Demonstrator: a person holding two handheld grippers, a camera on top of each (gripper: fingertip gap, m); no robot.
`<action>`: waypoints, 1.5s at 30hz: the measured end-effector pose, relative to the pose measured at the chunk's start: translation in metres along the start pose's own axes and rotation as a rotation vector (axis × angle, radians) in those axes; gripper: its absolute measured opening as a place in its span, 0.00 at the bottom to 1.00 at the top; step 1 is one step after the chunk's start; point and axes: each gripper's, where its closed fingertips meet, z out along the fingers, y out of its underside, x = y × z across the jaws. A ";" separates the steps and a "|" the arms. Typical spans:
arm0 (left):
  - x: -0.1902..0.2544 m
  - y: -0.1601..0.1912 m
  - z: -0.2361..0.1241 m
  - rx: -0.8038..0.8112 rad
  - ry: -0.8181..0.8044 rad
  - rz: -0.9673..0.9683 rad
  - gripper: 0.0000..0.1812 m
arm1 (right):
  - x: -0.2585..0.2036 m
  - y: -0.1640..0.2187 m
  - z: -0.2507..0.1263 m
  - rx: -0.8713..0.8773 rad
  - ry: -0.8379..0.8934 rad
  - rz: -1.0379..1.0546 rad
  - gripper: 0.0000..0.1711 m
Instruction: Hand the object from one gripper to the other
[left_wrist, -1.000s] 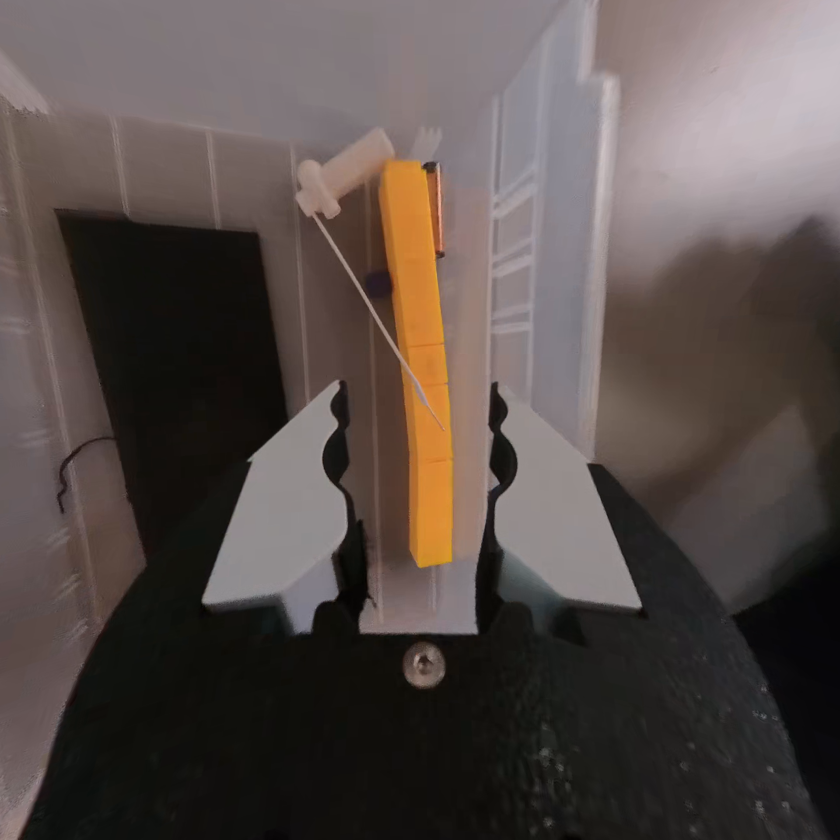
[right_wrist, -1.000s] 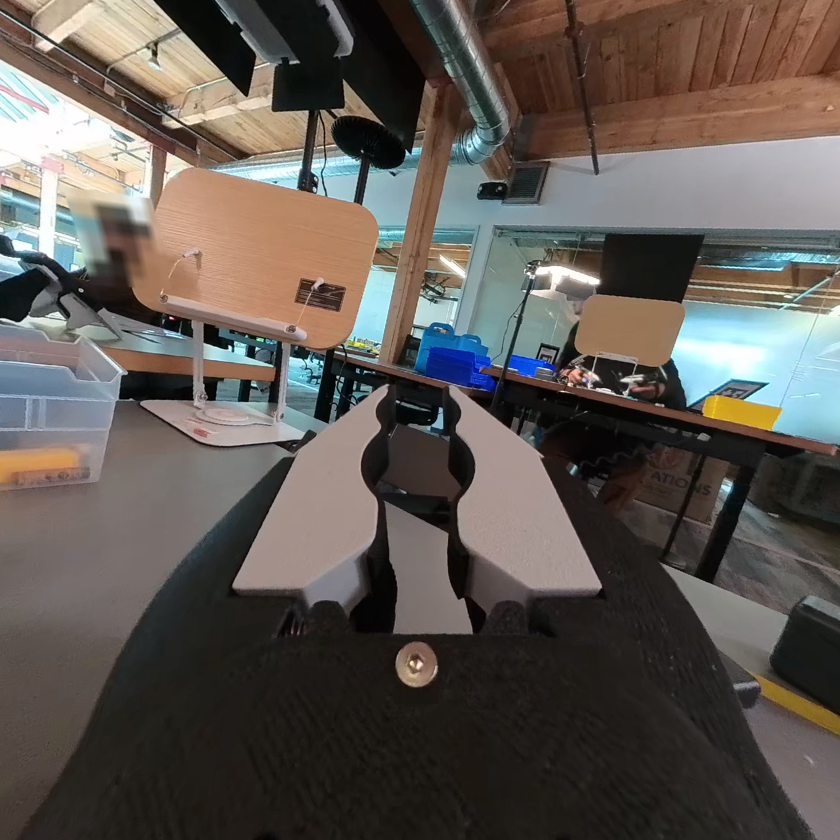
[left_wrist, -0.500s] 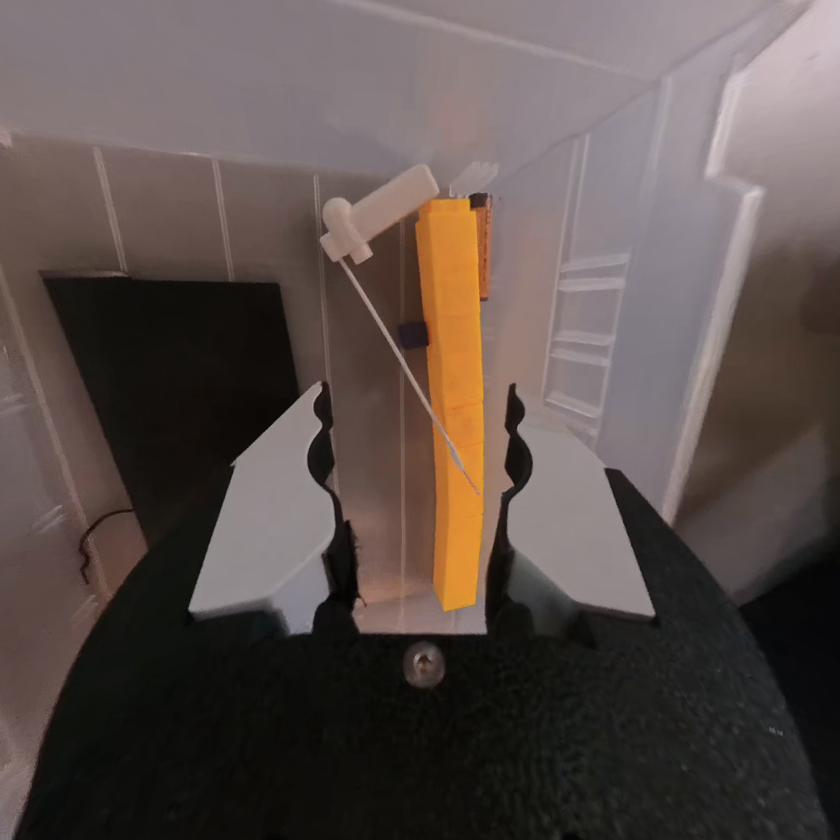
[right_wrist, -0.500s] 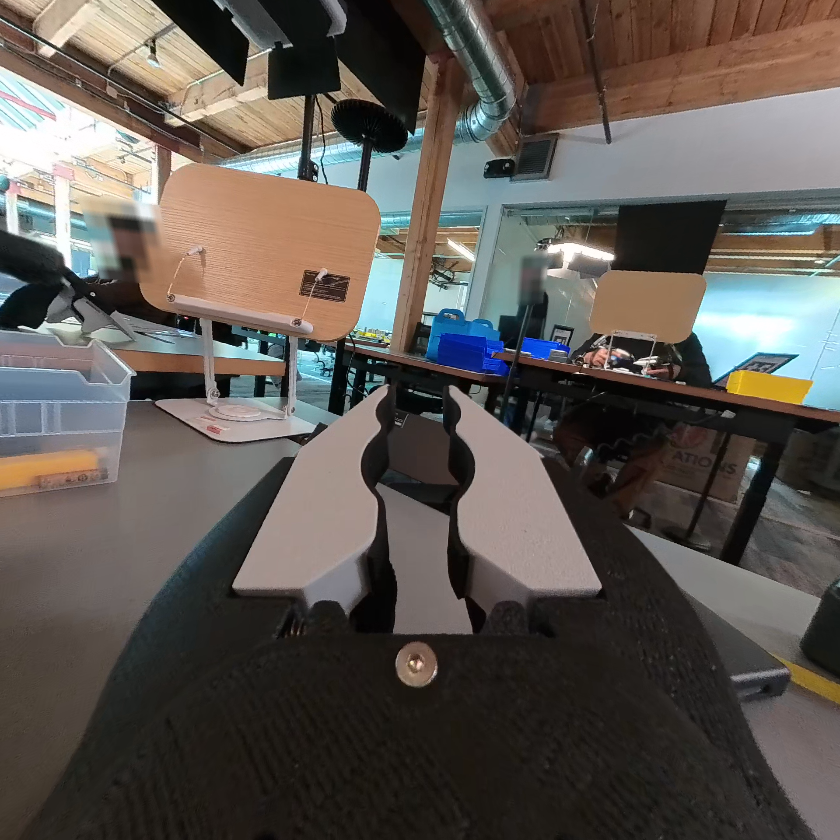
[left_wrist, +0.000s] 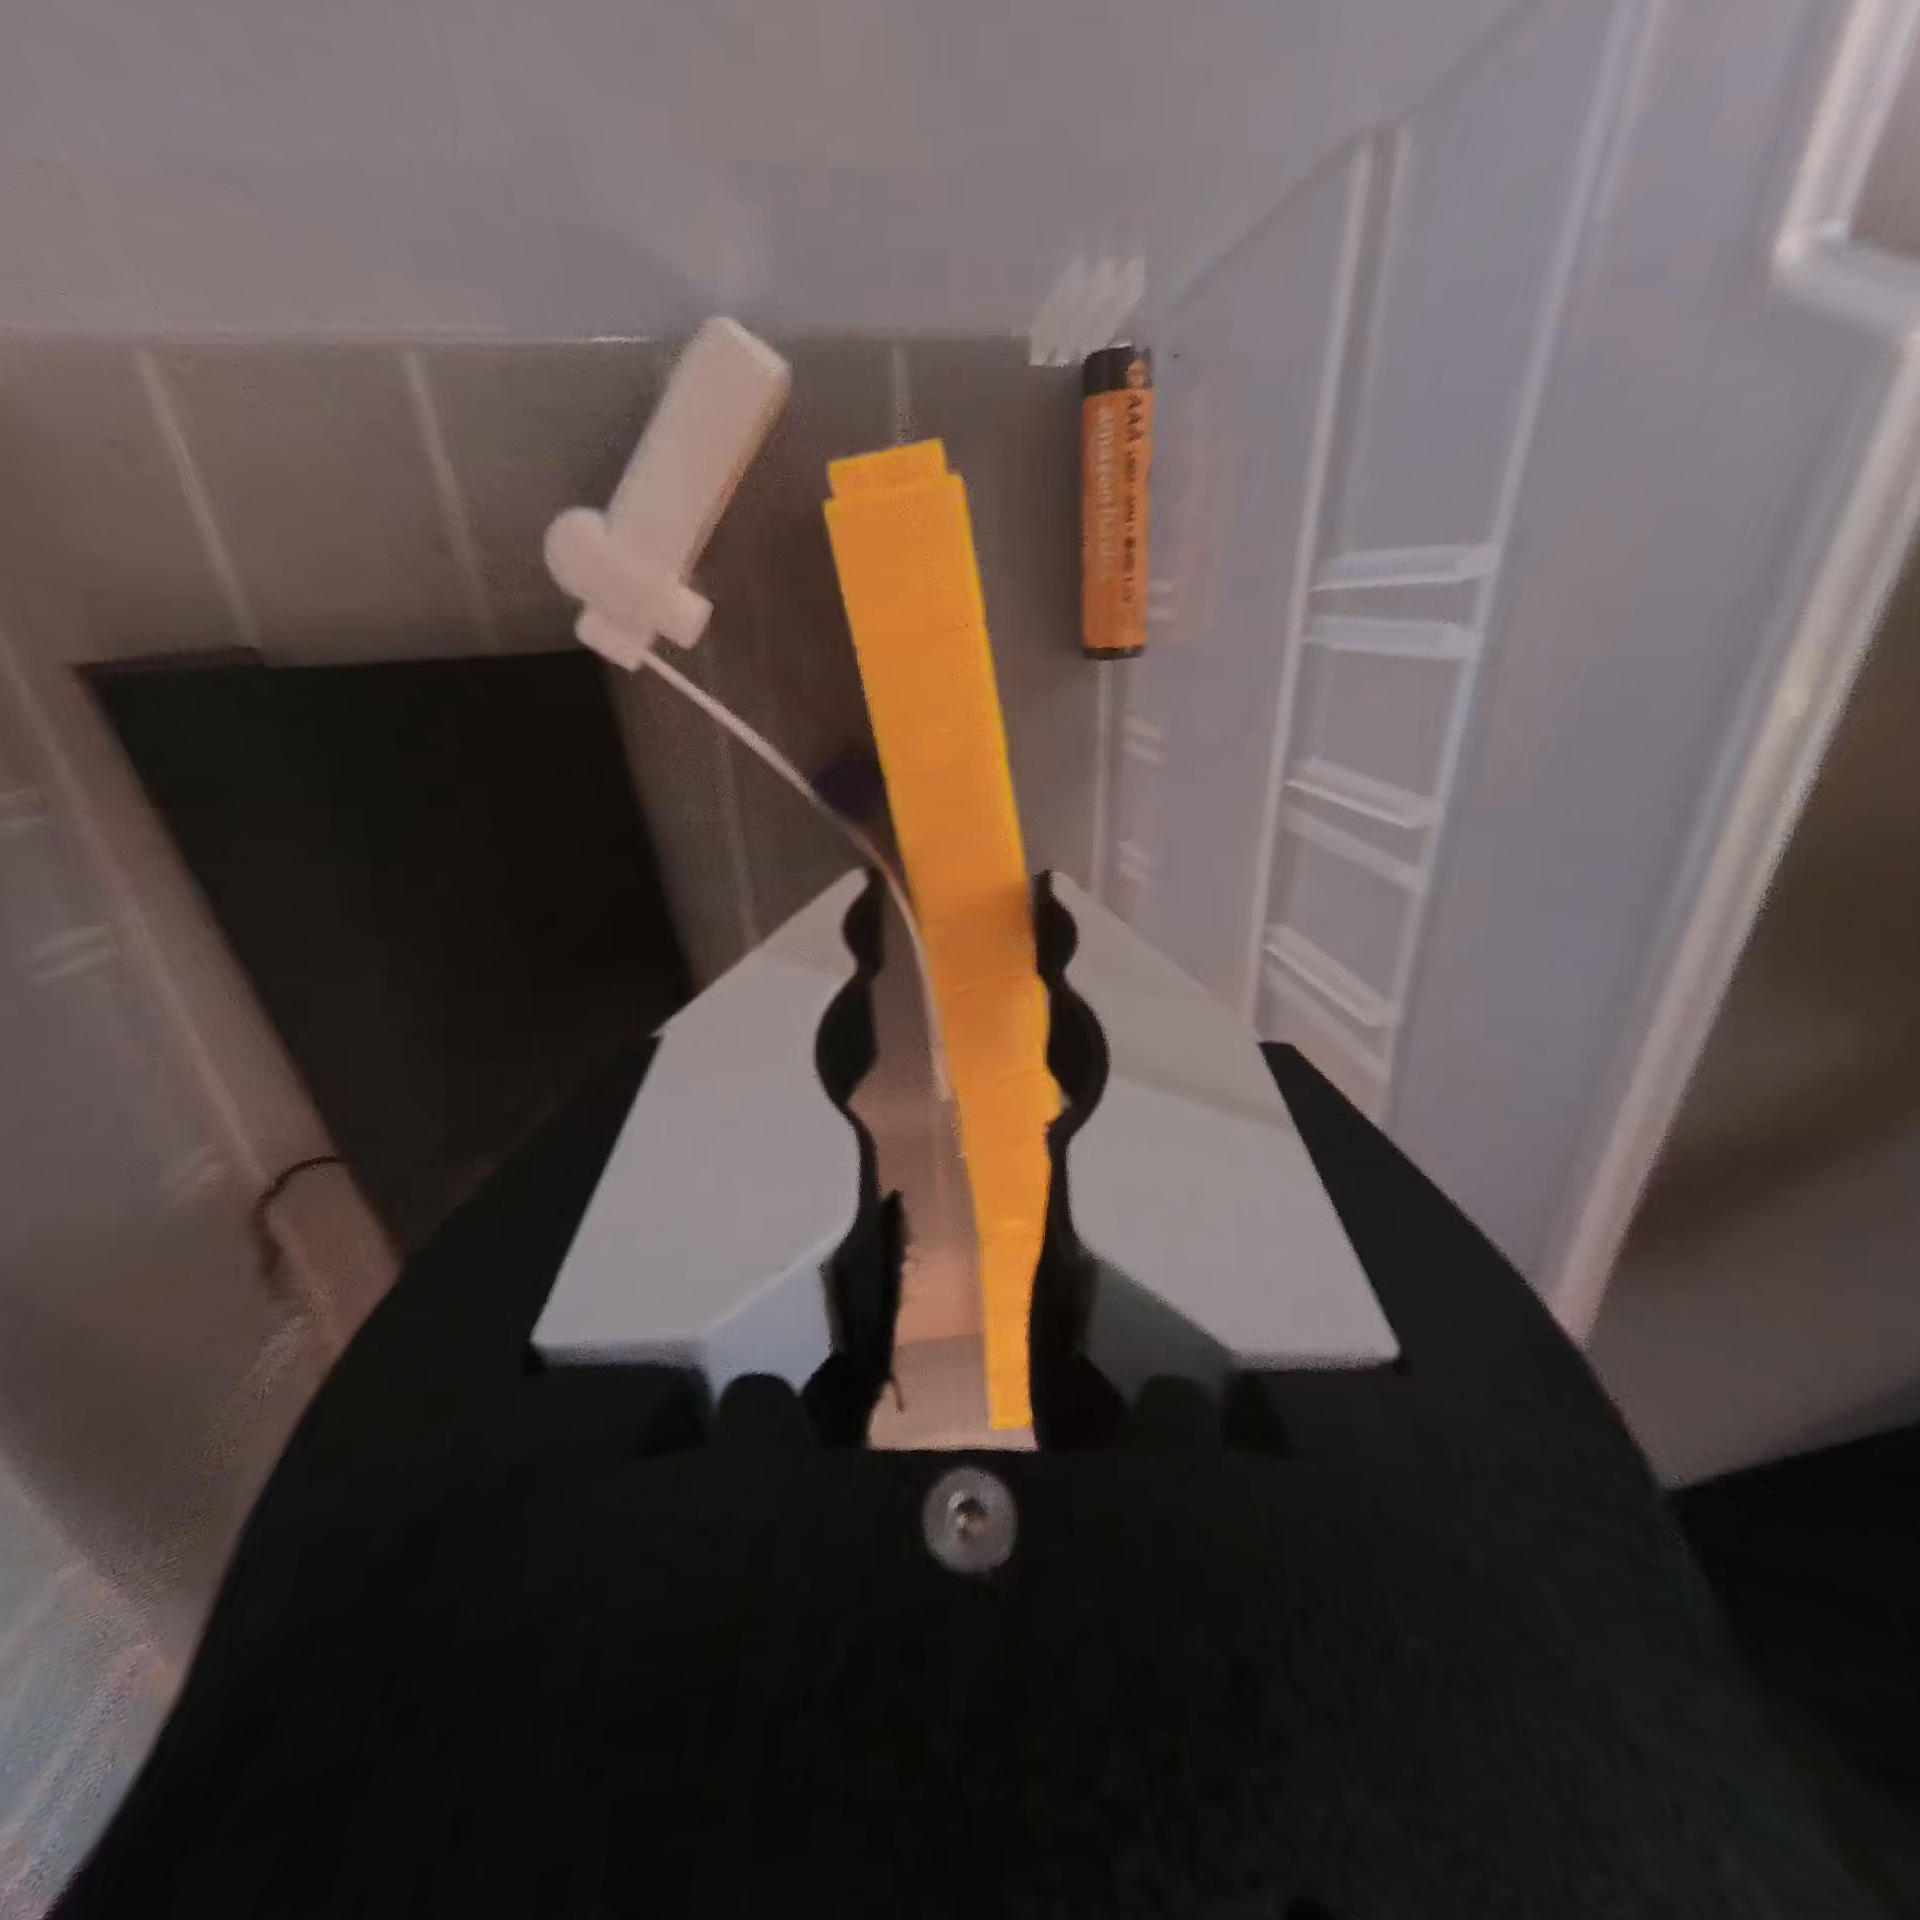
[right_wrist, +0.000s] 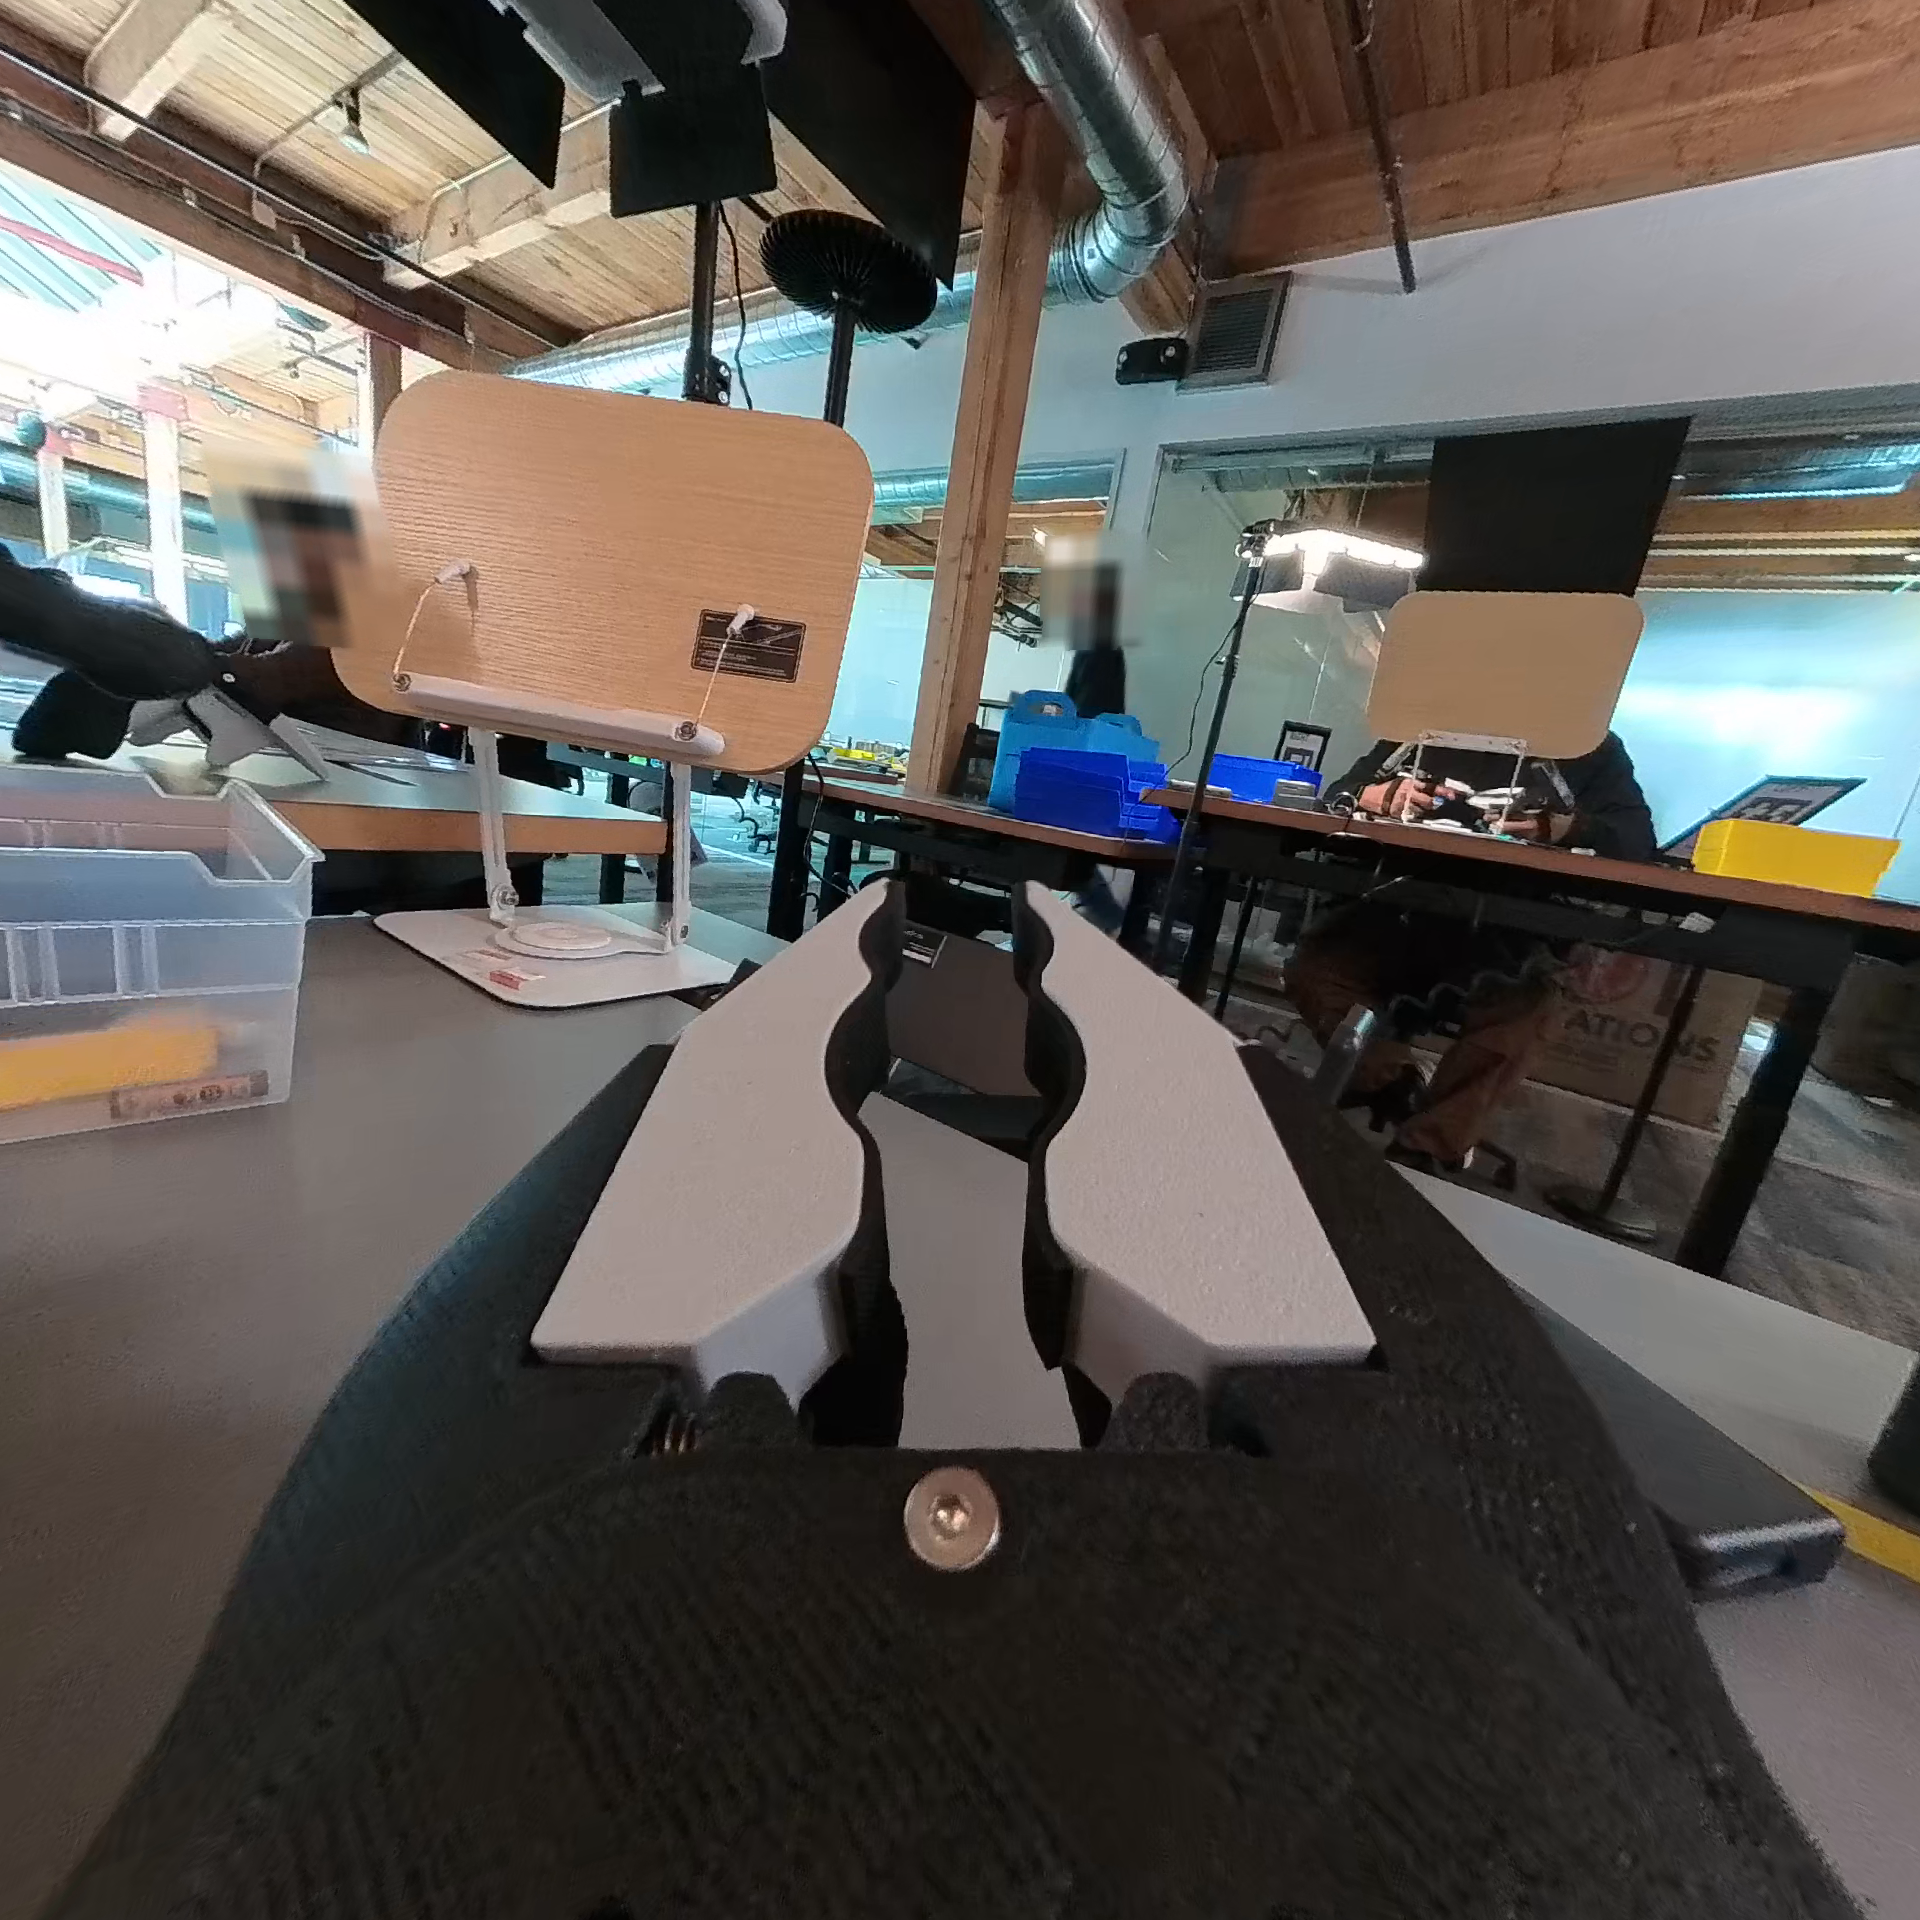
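A long yellow segmented bar (left_wrist: 935, 727) lies in a clear plastic bin (left_wrist: 1351, 727). My left gripper (left_wrist: 954, 883) reaches into the bin, and its grey fingers are closed on the near half of the bar. A thin white wire from a white plastic tool (left_wrist: 665, 499) is caught between the left finger and the bar. My right gripper (right_wrist: 956, 899) hovers low over the grey table (right_wrist: 312, 1247), empty, with a narrow gap between its fingers. In the right wrist view the bin (right_wrist: 156, 935) stands at far left with the bar (right_wrist: 104, 1060) inside.
An orange battery (left_wrist: 1117, 499) and a small dark blue piece (left_wrist: 847, 779) also lie in the bin. A wooden board on a white stand (right_wrist: 623, 582) stands behind the bin. A black box (right_wrist: 1714, 1496) lies at right. People sit at far tables. The grippers' ends are close to 35 centimeters from one another.
My left gripper has moved forward along the bar and closed its fingers on it, bending the white wire. The battery now lies apart from the bar. The right gripper has tilted slightly.
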 end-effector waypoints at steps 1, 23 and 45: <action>0.005 0.001 0.000 0.000 0.035 -0.014 0.13 | 0.000 0.000 0.000 -0.001 -0.001 -0.003 0.11; 0.155 -0.062 -0.267 1.388 0.020 0.291 0.10 | -0.033 -0.005 0.002 0.018 -0.236 0.141 0.16; 0.263 -0.099 -0.137 1.575 1.286 0.248 0.11 | -0.070 -0.030 -0.026 0.039 -0.819 0.604 0.30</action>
